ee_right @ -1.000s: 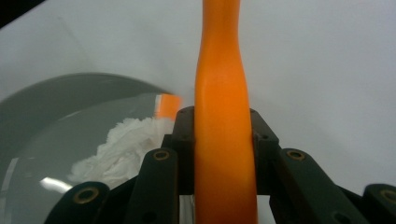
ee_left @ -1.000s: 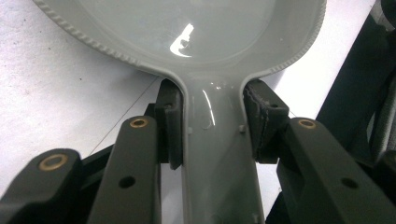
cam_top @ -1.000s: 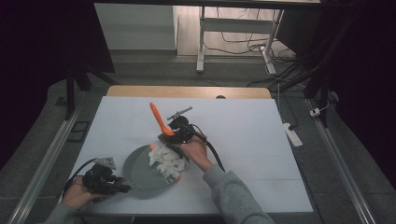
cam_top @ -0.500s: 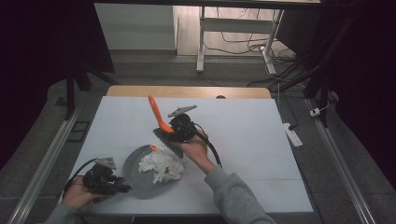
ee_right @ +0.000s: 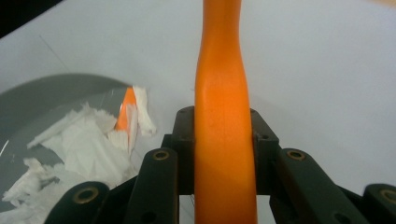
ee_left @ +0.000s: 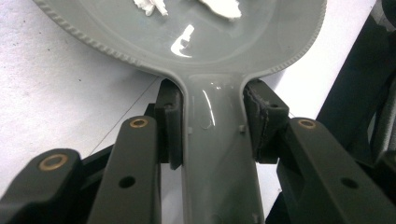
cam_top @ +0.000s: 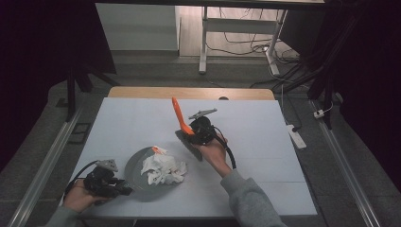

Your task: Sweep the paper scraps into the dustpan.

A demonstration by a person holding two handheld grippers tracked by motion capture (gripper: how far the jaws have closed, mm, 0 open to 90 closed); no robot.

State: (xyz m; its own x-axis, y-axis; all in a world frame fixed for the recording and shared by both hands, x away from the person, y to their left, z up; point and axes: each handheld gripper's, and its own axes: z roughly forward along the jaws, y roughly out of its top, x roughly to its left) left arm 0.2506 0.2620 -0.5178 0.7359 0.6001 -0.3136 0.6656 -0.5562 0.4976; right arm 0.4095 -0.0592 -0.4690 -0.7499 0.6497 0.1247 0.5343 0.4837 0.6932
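Your left gripper (cam_top: 124, 190) sits at the near left corner of the white table (cam_top: 265, 142), and its 2 jaws are clamped on the grey handle (ee_left: 217, 163) of the grey dustpan (cam_top: 137, 166). In the left gripper view both pads (ee_left: 169, 123) press flat against the sides of that handle, just below where it widens into the pan. The pan lies flat on the table, just right of your left hand (cam_top: 78, 198), with its ribbed rim (ee_left: 88, 39) toward the table's left edge.

In the pan lies a heap of torn white paper scraps (cam_top: 163, 169), piled toward its right half, with 1 small orange bit (cam_top: 154, 150) at the far edge of the heap. In the right gripper view the same scraps (ee_right: 84, 144) lie low at the left, inside the pan's rim.

Farther right, your right gripper (cam_top: 193, 133) is raised near the middle of the table, apart from the pan. It grasps the orange handle (cam_top: 179, 116) of a brush, which stands tilted up and away from you; the grey brush head (cam_top: 189, 144) hangs below your right hand (cam_top: 213, 153). In the right gripper view the orange handle (ee_right: 223, 140) runs straight up between the 2 jaws, gripped on both sides
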